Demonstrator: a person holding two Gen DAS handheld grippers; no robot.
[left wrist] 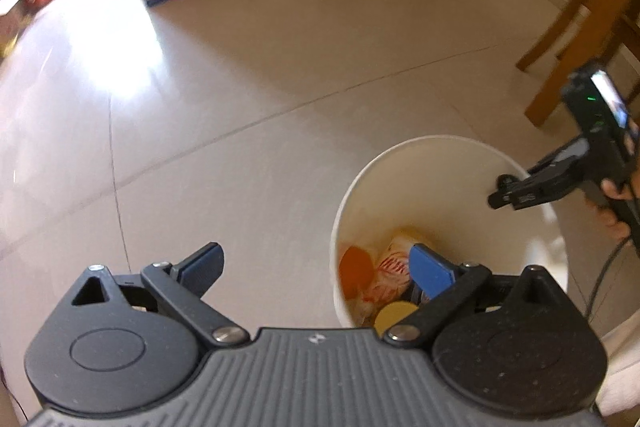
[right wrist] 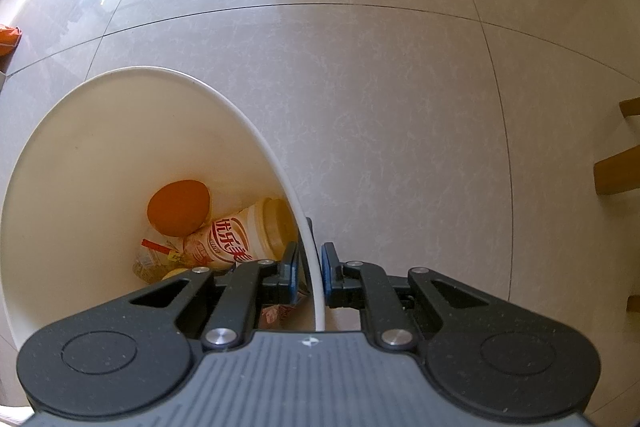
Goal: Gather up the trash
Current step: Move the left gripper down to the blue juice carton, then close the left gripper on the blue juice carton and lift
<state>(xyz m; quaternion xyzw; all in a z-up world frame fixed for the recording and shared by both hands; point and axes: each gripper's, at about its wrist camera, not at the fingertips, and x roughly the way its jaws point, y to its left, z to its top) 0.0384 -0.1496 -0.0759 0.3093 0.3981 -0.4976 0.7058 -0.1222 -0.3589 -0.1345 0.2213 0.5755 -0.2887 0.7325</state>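
Right wrist view: right tool point(right wrist: 309, 269) pinches the white bin point(right wrist: 276, 163) rim, orange ball point(right wrist: 179, 207) and labelled bottle point(right wrist: 244, 235) inside. Left tool point(left wrist: 316, 269) gapes wide, empty.

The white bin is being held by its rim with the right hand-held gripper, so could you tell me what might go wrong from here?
1. The right hand-held gripper pinches only the thin rim of the white bin; lifted this way, the bin could slip or swing.
2. If it tilts, the orange ball and the milk-tea cup lying loose inside could roll out.
3. The left hand-held gripper hangs open, one finger above the bin's mouth, giving no support and possibly knocking the rim.
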